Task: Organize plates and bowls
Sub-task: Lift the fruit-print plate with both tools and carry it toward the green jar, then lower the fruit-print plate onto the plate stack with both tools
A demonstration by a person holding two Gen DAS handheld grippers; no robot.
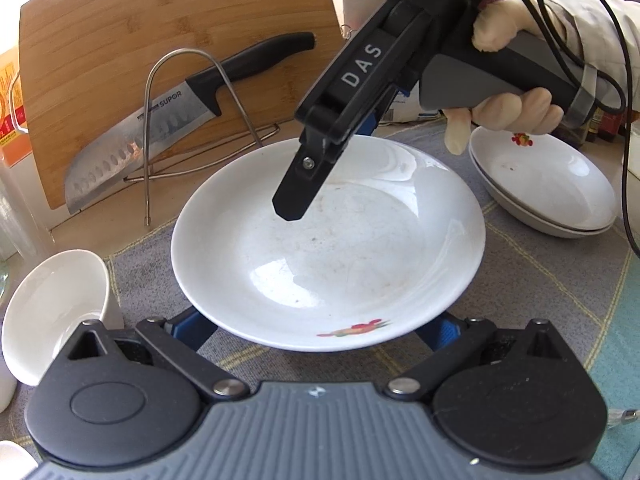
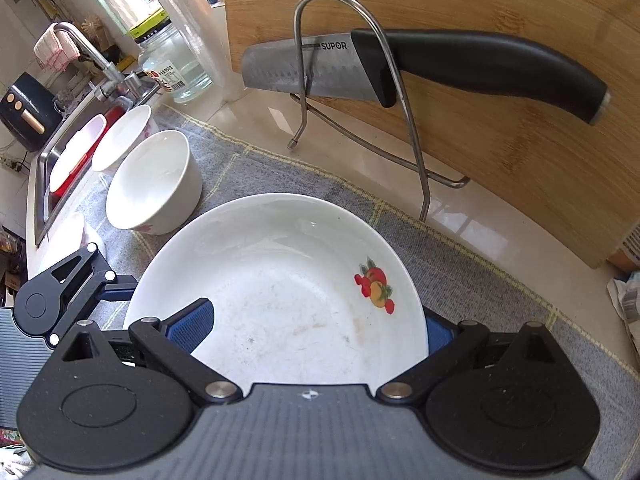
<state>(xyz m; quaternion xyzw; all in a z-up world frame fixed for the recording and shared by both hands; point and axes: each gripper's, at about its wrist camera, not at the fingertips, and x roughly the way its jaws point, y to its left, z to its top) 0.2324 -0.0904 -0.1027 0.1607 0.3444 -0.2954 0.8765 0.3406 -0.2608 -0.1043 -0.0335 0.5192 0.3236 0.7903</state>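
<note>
A white deep plate (image 1: pixel 328 248) with a fruit decal sits in the middle of the grey mat (image 1: pixel 540 280). My left gripper (image 1: pixel 316 332) is open wide, and its blue fingers (image 1: pixel 192 330) reach under the plate's near rim on both sides. My right gripper (image 1: pixel 320 168) comes in from the upper right and straddles the far rim, open. One finger hangs above the plate and the other is behind and below it. In the right wrist view the plate (image 2: pixel 280 300) lies between the right gripper (image 2: pixel 316 328) pads. The left gripper (image 2: pixel 116 288) touches the plate's left edge.
Two stacked white plates (image 1: pixel 544 188) lie on the mat to the right, below a gloved hand (image 1: pixel 508 112). White bowls (image 2: pixel 156 184) (image 2: pixel 124 136) stand to the left near the sink (image 2: pixel 44 168). Behind are a wire rack (image 2: pixel 404 120), a knife (image 2: pixel 460 64) and a bamboo cutting board (image 2: pixel 520 140).
</note>
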